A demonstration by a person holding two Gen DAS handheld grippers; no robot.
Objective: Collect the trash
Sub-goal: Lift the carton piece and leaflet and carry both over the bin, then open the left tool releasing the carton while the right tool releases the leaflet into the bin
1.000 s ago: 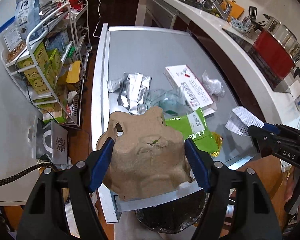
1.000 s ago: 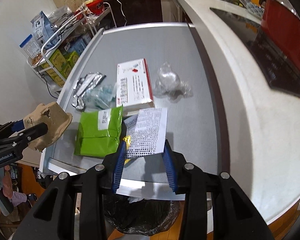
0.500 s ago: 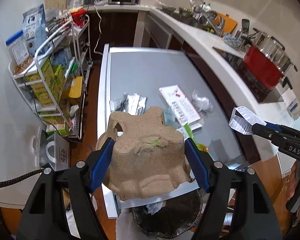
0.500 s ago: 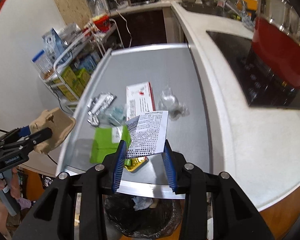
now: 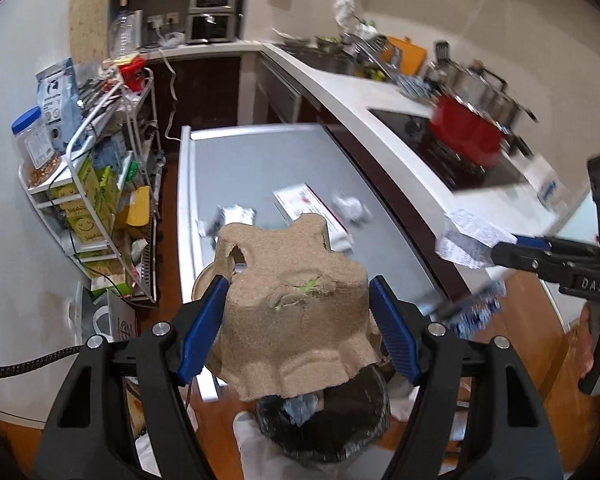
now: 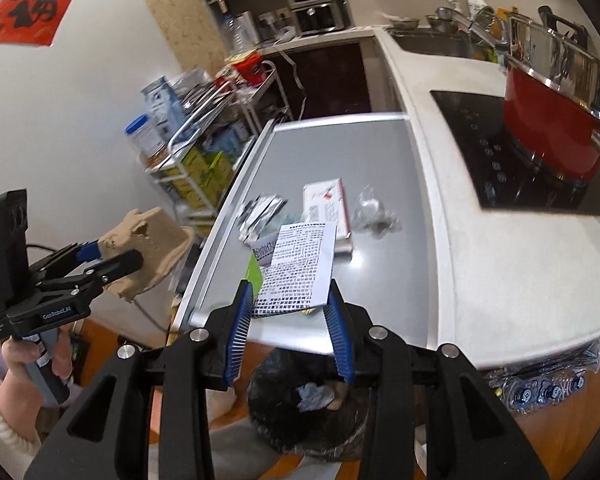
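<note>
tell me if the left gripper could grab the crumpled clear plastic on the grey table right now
Probably not as things stand. The left gripper is shut on the brown pulp carton, so its fingers are full. The crumpled clear plastic lies uncovered on the grey table; drop the carton first.

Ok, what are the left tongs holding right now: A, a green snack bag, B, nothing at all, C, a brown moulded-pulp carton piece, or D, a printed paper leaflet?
C: the left tongs are clamped on the brown moulded-pulp carton piece, with a blue pad pressed against each side; the printed paper leaflet sits in the right tongs.
</note>
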